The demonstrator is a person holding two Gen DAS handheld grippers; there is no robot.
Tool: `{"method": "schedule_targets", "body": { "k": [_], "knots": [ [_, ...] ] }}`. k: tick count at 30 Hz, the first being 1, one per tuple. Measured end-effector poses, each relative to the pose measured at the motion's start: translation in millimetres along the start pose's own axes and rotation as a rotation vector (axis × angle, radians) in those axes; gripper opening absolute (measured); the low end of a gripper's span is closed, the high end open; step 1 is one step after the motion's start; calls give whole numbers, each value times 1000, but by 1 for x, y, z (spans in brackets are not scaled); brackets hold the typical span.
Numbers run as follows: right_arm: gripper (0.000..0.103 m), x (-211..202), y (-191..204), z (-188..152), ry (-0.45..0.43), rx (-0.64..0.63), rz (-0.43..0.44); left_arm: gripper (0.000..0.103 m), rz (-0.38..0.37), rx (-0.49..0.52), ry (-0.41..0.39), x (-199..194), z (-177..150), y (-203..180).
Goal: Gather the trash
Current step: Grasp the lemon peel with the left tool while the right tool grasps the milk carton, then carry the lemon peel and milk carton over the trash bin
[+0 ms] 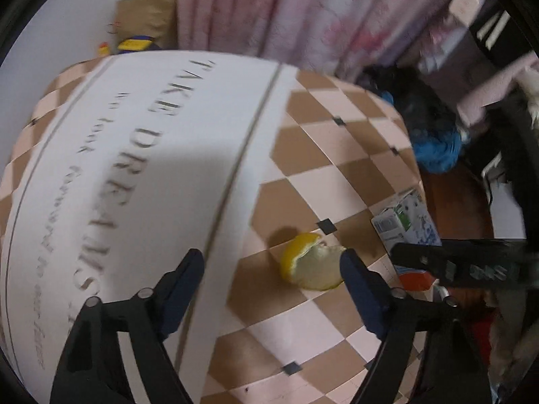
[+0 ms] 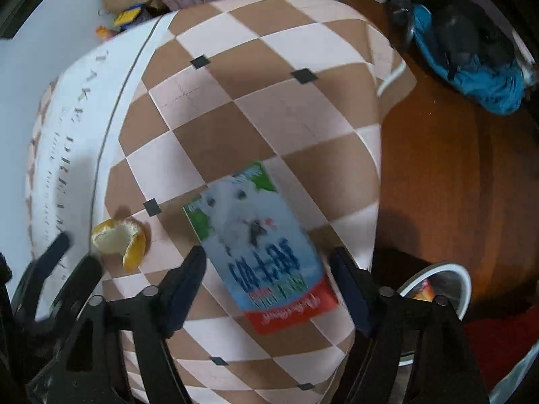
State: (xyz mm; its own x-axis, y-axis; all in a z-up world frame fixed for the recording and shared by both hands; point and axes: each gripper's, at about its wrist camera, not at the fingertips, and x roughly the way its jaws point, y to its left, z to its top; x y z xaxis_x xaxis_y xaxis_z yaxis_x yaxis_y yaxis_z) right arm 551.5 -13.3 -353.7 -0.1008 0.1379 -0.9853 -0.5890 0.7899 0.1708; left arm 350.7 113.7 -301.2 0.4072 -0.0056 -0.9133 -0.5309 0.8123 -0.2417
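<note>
On checkered cloth (image 2: 256, 124), curled peel (image 2: 119, 240)

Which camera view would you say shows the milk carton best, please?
The right wrist view: the milk carton lies flat on the checked tablecloth with its whole printed face visible. The left wrist view shows only one end of it, partly hidden behind the right gripper.

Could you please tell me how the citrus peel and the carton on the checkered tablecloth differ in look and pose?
The citrus peel is yellow outside and pale inside, curled into an open cup; the carton is a flat-sided box printed in blue, green and red. The peel stands on its curved edge, while the carton lies on its broad face. The peel is the smaller of the two. Both rest on the checkered tablecloth, apart from each other.
</note>
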Motion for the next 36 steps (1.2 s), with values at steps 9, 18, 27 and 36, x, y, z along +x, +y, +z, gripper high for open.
{"method": "schedule_targets", "body": {
  "k": [9,18,27,36],
  "knots": [
    [68,6,7,-25,-54,-71,-102,7,104,49,-17,4,2,-7],
    [60,-28,11,-66,-191,-29,-47,6,254,89,-101,-40,-23,-15],
    [58,-100,-11,-132,-352,48,52,6,234,162,-210,-112,-49,-56],
    [58,-184,-105,-221,-505,168,82,6,67,303,-284,-168,-77,-166]
  ]
}}
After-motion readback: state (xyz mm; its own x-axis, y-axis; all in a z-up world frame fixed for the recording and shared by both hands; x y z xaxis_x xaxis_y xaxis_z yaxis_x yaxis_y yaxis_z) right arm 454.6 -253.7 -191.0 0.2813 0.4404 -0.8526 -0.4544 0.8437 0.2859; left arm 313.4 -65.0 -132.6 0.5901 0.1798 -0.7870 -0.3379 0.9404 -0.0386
